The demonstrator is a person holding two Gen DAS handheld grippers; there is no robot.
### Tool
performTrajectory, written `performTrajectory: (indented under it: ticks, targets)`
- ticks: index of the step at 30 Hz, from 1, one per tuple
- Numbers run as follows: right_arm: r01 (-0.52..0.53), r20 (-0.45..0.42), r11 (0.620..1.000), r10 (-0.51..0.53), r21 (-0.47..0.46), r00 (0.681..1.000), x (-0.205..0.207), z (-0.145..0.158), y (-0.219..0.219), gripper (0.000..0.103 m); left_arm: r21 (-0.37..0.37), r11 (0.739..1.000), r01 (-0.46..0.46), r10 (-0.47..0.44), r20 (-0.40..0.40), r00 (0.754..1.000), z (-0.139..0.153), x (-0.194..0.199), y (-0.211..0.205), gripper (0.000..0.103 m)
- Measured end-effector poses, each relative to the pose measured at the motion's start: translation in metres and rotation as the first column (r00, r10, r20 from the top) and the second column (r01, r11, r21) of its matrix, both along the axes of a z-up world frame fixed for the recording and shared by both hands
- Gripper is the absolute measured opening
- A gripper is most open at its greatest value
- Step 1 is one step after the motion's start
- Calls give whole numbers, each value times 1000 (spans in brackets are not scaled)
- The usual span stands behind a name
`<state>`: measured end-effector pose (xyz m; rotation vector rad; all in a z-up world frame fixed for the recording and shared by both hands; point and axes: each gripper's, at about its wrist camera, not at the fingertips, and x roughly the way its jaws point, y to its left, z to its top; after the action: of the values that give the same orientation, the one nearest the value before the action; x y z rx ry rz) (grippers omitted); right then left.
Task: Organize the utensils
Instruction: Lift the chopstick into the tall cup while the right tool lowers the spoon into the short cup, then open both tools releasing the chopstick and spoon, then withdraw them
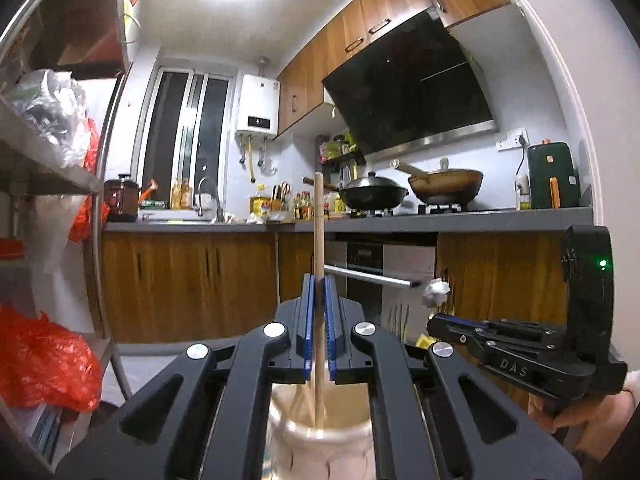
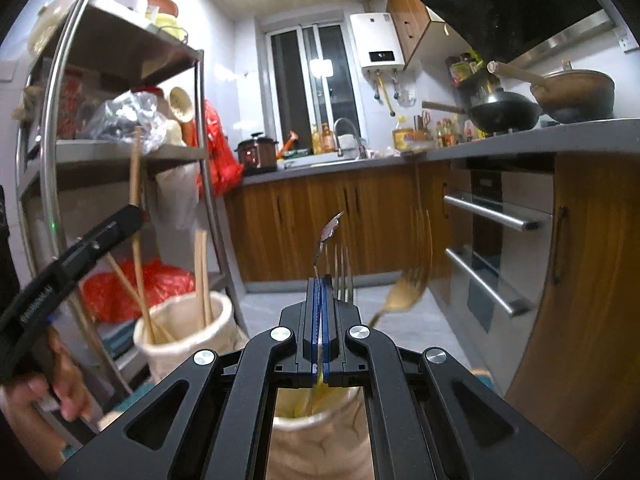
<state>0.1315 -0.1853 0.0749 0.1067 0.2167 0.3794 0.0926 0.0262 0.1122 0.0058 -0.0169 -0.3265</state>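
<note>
Left gripper (image 1: pixel 319 312) pinching a wooden chopstick (image 1: pixel 319 240) upright, lower end inside the cream holder (image 1: pixel 320 440) directly beneath. Right gripper (image 2: pixel 321 312) clamped on a metal spoon (image 2: pixel 326 240), handle dipping into a second holder (image 2: pixel 320 436) below, forks (image 2: pixel 342 276) just beside. Depositing step; next, likely lowering further, then parting the jaws.

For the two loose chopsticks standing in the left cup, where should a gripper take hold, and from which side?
Probably the upper shafts of the chopsticks, which rise bare above the cup rim. Come level from the open right side with the pads either side of the pair; the left gripper, shut on its own chopstick, crowds the other side.
</note>
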Motion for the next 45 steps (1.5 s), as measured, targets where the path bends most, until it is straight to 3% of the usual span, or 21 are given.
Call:
performTrajectory:
  ticks: [9,25,31,33,37,41,43,45]
  targets:
    - [-20,-25,999,19,-42,1000,-10,-10,7,2,0,1000,18,-18,-143,990,-20,1,9,5]
    - [-6,-24,999,5,-33,1000,-8,-11,2,3,25,1000,10,-5,-193,981,-32,11,10,5]
    - [-52,-18,999,51,-10,999,-11,-8,0,30,22,1000,-1,5,-194,981,-30,10,10,11]
    - [-48,-8,999,48,-3,999,-16,-6,-2,31,18,1000,-8,11,-190,982,-29,7,11,23]
    - [-34,-7,999,34,37,999,-26,0,-11,38,28,999,-33,37,-172,984,-29,-5,13,24]
    - [-8,-10,998,9,60,1000,-40,3,-20,44,28,998,-61,65,-171,983,-32,-20,16,35]
    - [4,-17,997,-3,71,1000,-51,3,-25,57,20,998,-64,67,-190,979,-34,-26,18,37]
    - [18,-23,997,-16,72,1000,-60,2,-29,66,17,997,-77,79,-205,976,-38,-34,20,45]
